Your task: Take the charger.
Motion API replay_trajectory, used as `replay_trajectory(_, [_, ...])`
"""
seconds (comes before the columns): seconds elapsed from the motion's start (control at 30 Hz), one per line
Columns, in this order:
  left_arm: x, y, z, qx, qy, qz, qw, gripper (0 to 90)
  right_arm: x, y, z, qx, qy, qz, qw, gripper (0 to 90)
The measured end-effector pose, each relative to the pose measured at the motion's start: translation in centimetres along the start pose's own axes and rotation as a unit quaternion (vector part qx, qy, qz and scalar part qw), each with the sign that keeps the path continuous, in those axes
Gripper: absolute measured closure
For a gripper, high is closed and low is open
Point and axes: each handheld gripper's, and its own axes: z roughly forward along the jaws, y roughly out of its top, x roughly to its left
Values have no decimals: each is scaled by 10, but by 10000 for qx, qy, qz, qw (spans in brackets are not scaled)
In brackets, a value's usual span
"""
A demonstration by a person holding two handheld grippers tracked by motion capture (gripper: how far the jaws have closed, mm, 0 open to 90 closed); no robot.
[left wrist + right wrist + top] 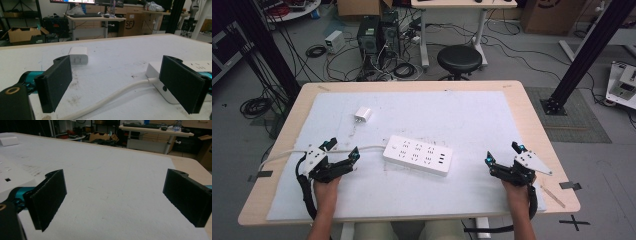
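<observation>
Tongs on both sides stood spread and empty, left tongs (343, 149) by the cord (110, 98), right tongs (503, 153) aside, while the power strip (418, 155) lay mid-table, looking rigid, slick-shelled, light, best pinched across its narrow width.

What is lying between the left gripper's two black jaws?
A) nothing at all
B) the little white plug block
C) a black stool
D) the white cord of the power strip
D: in the left gripper view the white cord runs along the table between the open jaws of the left gripper to the power strip; the pads do not touch it.
</observation>
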Motion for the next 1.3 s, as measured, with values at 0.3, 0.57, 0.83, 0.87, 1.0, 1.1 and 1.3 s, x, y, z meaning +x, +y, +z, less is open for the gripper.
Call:
replay_trajectory(0.3, [-3, 41, -9, -385, -17, -68, 9992, 115, 1, 0, 0, 44, 5, 30, 10000, 50])
replay_trajectory(0.57, [-12, 120, 4, -486, -311, 164, 9982, 114, 1, 0, -1, -1, -8, -14, 10000, 50])
replay_trajectory(0.83, [-20, 163, 37, 85, -104, 267, 9996, 117, 1, -1, -2, -56, 5, -29, 10000, 50])
replay_trajectory(0.87, [-20, 165, 41, 164, -92, 261, 9995, 117, 1, -1, -2, -46, 17, -14, 10000, 50])
replay_trajectory(1.0, [-20, 168, 60, 331, -94, 302, 9990, 117, 1, -1, -2, -67, -2, -35, 10000, 50])
replay_trajectory(1.1, [-16, 167, 74, 463, -45, 288, 9985, 117, 1, -1, -2, -74, 2, -45, 10000, 50])
replay_trajectory(1.3, [0, 154, 102, 860, 196, 277, 9957, 117, 1, -1, -1, -88, 20, -115, 9999, 50])
